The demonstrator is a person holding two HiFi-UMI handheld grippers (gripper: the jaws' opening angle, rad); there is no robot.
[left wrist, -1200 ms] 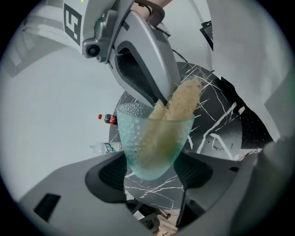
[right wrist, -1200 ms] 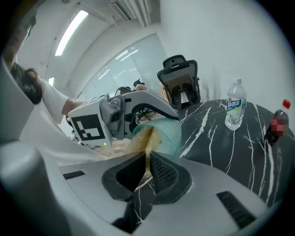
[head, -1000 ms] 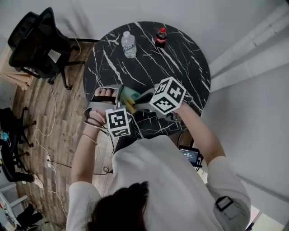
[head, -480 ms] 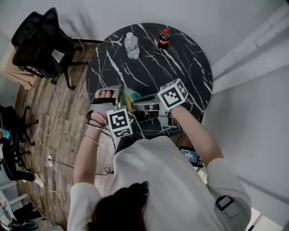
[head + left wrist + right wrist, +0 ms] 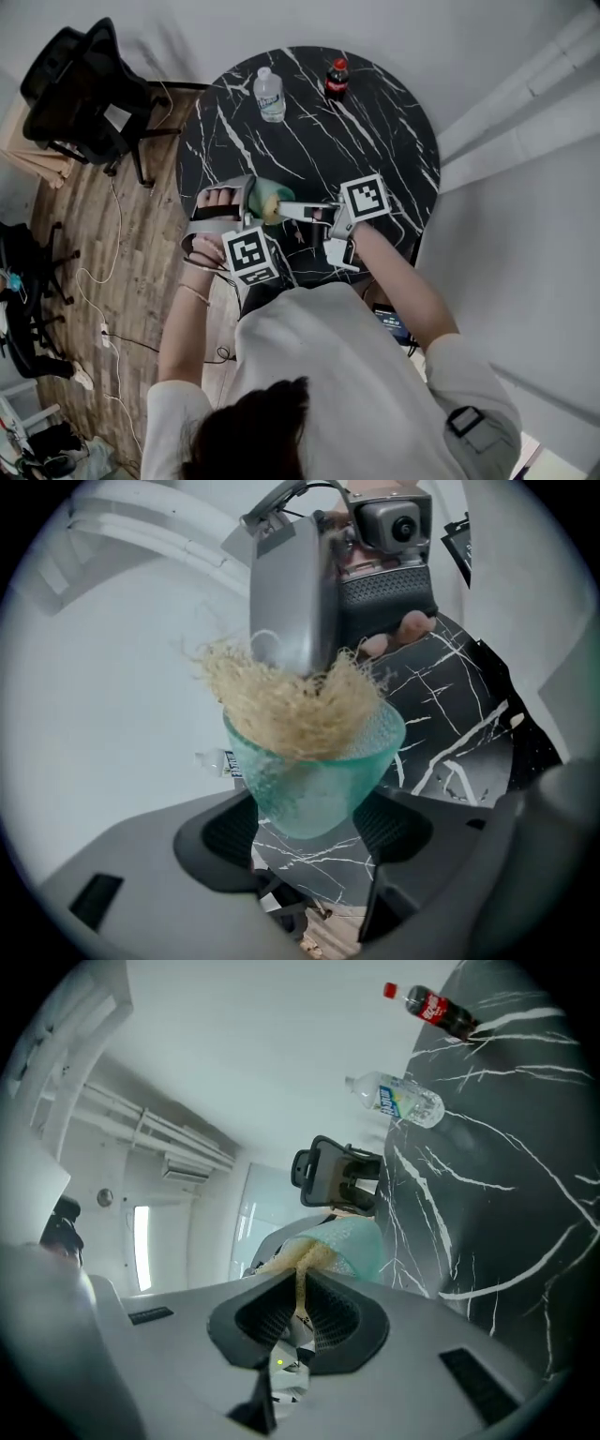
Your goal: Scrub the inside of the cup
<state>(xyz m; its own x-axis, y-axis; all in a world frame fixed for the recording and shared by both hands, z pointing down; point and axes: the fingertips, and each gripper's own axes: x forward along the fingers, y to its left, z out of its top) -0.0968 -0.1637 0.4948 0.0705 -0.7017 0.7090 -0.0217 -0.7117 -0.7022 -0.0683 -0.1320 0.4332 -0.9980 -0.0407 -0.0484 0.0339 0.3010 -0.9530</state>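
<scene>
A teal textured cup is held by its base between the jaws of my left gripper, which is shut on it. A tan fibrous scrubber fills the cup's mouth and spills over the rim. My right gripper is shut on a strand of the scrubber, with the cup just beyond its jaws. In the head view the cup lies on its side above the table's near edge, between the left gripper and the right gripper.
The round black marble table carries a water bottle and a cola bottle at its far side. A black office chair stands to the left on the wooden floor, where cables lie.
The right gripper has rolled about its own axis and levelled out, and its marker cube has turned and drawn slightly right. The left gripper and the cup have stayed about where they were.
</scene>
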